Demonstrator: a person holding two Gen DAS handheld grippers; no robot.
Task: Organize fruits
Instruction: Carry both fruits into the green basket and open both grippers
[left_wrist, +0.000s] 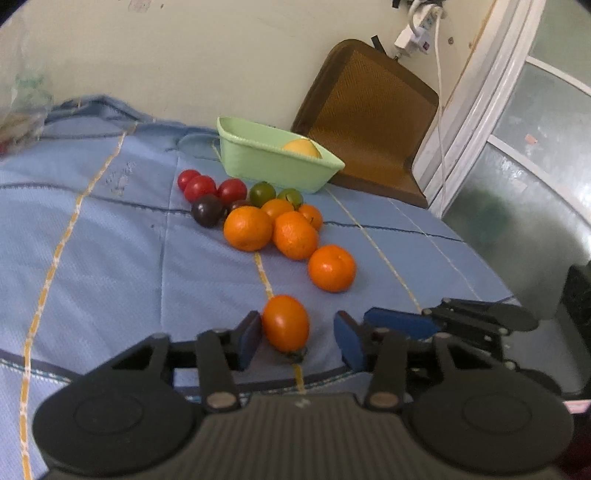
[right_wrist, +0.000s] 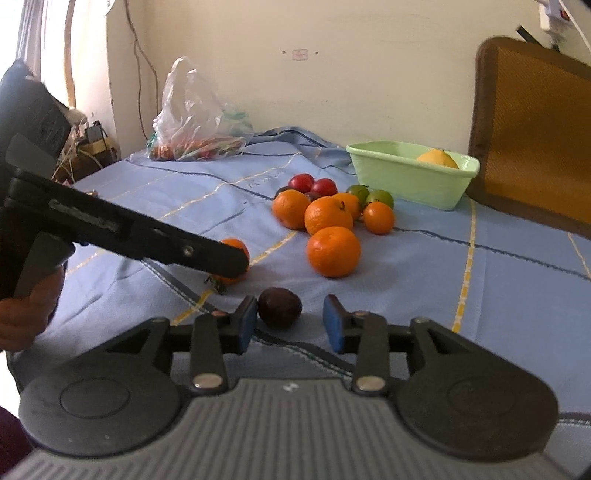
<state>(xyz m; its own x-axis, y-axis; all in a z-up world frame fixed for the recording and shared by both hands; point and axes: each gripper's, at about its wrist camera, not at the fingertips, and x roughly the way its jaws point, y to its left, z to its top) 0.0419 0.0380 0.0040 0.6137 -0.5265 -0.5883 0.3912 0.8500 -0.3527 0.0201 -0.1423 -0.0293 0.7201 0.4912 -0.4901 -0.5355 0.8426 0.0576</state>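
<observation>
The left gripper (left_wrist: 297, 334) has its fingers apart around an orange tomato (left_wrist: 285, 323) lying on the blue cloth (left_wrist: 110, 258): the left pad touches the fruit, the right pad stands clear of it. The right gripper (right_wrist: 289, 324) is likewise open, with a dark plum-coloured tomato (right_wrist: 279, 307) on the cloth between its fingers, just beside the left pad and apart from the right one. Farther off lie the piled oranges (right_wrist: 328, 216) and, by the wall, a green basket (right_wrist: 406, 181) holding a yellow fruit (right_wrist: 437, 158).
</observation>
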